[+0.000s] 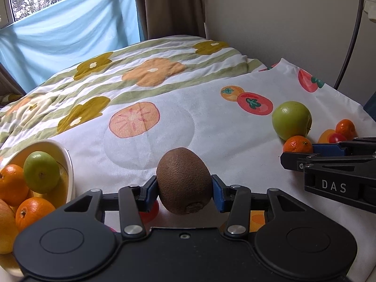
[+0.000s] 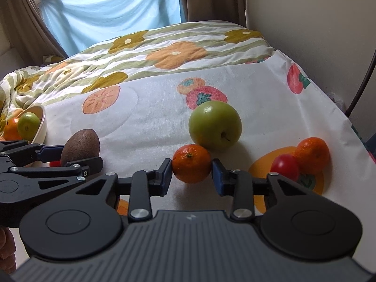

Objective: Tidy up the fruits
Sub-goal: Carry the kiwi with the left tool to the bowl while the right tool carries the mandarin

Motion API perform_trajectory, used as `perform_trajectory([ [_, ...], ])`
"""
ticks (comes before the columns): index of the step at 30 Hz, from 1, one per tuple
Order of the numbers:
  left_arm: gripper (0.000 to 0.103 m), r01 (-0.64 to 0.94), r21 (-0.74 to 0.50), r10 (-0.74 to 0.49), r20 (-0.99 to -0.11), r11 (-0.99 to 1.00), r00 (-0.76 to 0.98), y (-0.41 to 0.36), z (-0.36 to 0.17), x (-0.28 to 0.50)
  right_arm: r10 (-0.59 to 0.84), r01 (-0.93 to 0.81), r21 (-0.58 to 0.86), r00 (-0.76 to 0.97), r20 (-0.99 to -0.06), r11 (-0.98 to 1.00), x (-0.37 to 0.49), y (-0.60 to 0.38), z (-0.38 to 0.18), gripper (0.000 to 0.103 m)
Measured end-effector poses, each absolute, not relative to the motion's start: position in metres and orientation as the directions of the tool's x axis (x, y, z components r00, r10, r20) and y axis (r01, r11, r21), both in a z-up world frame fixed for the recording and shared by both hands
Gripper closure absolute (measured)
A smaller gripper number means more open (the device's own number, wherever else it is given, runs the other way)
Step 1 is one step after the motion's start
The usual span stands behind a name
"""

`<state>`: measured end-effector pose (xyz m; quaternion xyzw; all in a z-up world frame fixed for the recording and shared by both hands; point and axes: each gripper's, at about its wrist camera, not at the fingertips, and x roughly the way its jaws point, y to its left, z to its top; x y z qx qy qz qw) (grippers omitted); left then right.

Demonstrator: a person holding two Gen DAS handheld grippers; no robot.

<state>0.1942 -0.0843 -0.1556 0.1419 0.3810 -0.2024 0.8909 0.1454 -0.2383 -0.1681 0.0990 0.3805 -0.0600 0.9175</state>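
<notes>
Left tongs (image 1: 184,188): clenched on the kiwi (image 1: 183,181), pads pressing both its sides, long axis running near to far, fruit raised off the bed.
Right tongs (image 2: 192,169): narrowed onto the mandarin (image 2: 191,163), both pads at its sides; it sits on the white cloth (image 2: 152,122).
Bowl (image 1: 68,162): far left, nearest the left tongs.
Green apple (image 2: 215,125): just behind the mandarin, touching it.

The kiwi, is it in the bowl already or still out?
Out. The kiwi is clamped between the left gripper pads above the cloth, right of the bowl, which holds oranges and a green fruit.
</notes>
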Motion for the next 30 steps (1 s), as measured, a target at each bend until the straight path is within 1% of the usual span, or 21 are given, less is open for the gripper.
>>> perform_trajectory([
  [15,0.052,0.413,0.08,-0.258,-0.669,0.907,0.697,-0.083,-0.117,0.155,0.025,0.095,0.144,0.745,-0.666,0.985,0.127,-0.239,-0.135,0.052],
  [22,0.052,0.333,0.07,-0.219,-0.626,0.94,0.749,-0.071,-0.088,0.135,0.07,0.019,0.132,0.77,-0.634,0.991,0.119,-0.235,-0.107,0.052],
  [30,0.052,0.21,0.066,-0.132,-0.585,0.976,0.8,-0.049,-0.058,0.114,0.159,-0.096,0.134,0.776,-0.611,0.986,0.115,-0.219,-0.08,0.052],
])
